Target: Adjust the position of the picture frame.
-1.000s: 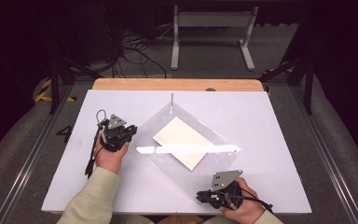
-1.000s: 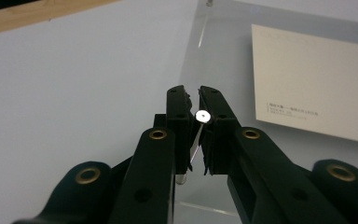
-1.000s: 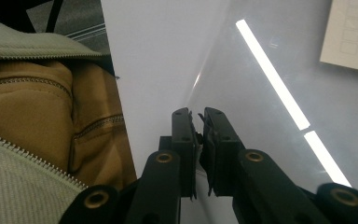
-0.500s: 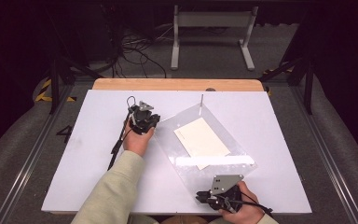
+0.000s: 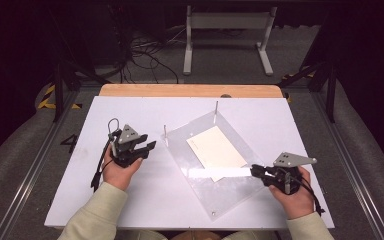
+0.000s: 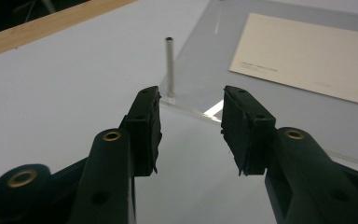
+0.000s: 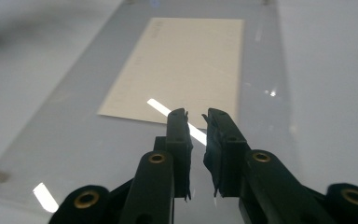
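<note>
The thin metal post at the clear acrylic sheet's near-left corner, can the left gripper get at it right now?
Probably yes. The thin metal post stands just ahead of the left gripper, whose fingers have just been opening with nothing between them; bare white table lies between.

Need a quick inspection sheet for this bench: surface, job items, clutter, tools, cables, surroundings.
Surface: white table, wooden strip along the far edge.
Job's things: clear plastic sheet lying flat, cream card under or on it; thin metal posts standing at its corners.
Clutter: nothing seen.
Grippers: left tool open, jaws just opening, nothing between them, short of the sheet's corner post. Right tool at the sheet's right edge, narrow gap, nothing gripped.
Cables: black cable trailing from the left tool; loose cables on the floor beyond.
Surroundings: dark floor, metal stand behind.
</note>
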`<state>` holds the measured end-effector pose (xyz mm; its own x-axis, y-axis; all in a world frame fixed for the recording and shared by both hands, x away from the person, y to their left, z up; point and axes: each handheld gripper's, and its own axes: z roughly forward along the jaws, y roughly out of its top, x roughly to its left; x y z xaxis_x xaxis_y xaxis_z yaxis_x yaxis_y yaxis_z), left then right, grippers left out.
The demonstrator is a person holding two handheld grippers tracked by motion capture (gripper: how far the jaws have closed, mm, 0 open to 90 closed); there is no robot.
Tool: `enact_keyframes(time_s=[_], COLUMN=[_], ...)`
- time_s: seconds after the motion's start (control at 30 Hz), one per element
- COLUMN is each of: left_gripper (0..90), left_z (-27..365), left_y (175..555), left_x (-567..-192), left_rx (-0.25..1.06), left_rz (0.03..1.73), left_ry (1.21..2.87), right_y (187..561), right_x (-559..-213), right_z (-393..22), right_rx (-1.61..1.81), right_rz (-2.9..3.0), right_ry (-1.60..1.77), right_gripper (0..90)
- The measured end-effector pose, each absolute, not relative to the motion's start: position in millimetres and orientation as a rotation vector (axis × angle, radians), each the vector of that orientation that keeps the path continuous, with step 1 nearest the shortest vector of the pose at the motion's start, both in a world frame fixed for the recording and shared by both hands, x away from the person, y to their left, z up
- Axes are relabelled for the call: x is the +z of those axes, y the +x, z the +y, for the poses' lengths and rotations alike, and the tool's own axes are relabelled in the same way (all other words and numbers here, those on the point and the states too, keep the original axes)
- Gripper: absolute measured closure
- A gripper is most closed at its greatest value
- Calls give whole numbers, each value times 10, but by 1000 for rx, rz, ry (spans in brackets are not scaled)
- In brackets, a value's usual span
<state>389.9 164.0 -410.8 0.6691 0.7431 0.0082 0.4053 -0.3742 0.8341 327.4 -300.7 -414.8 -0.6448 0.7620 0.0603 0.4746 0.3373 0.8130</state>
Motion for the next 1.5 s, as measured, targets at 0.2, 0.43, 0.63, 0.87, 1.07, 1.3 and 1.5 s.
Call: enact_keyframes(time_s=[0.2,0.43,0.63,0.87,1.07,1.3,1.5], left_gripper=[534,455,435,418,414,420,444], left_z=[1576,1668,1746,1724,1754,1770,1720], left_y=[3707,3611,3598,3536,3465,3331,3168], left_x=[-4193,-4228,-4274,-4305,-4305,-4315,-4307], left_rx=[395,392,363,327,318,281,274], left_rz=[826,800,833,808,797,758,691], left_ry=[2064,2107,2099,2118,2120,2137,2192], right_y=[3462,3556,3547,3399,3249,3157,3073], right_x=[-4240,-4393,-4439,-4445,-4474,-4489,-4465], right_z=[-3267,-3423,-3428,-3214,-2858,-2482,-2305], right_rx=[1071,915,886,961,1028,1059,1072], right_rz=[2237,2268,2284,2431,2555,2653,2663], right_ry=[1229,1330,1356,1293,1172,1045,902], right_gripper=[863,899,900,900,900,900,871])
